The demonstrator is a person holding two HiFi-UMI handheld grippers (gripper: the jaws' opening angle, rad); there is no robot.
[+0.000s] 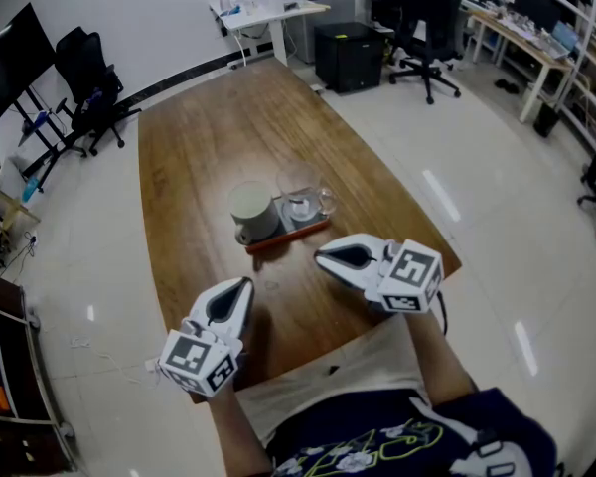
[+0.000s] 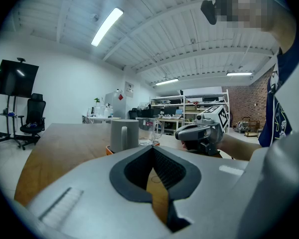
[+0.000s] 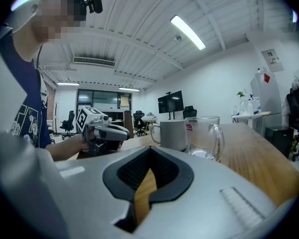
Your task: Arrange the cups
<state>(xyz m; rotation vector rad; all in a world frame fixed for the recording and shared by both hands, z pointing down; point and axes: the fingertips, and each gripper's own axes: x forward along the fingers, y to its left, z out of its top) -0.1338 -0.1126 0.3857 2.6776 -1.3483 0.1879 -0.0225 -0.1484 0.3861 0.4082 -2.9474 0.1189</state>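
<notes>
At frame centre, white mug (image 1: 252, 210) and glass mug (image 1: 303, 195) stand side by side on the orange tray (image 1: 290, 235) on the wooden table (image 1: 194, 142); below them, left gripper (image 1: 245, 284) and right gripper (image 1: 321, 256) rest near the tray, jaws together, empty.

Table (image 1: 189, 167): smooth wood, low sheen. Ahead of the fingers (image 2: 164, 168): matt grey mug (image 1: 252, 210), clear glossy glass mug (image 1: 300, 193). Left gripper (image 1: 244, 282) and right gripper (image 1: 320, 256): matt grey plastic shells, dark ribbed pads. Floor (image 1: 497, 197) glossy.
</notes>
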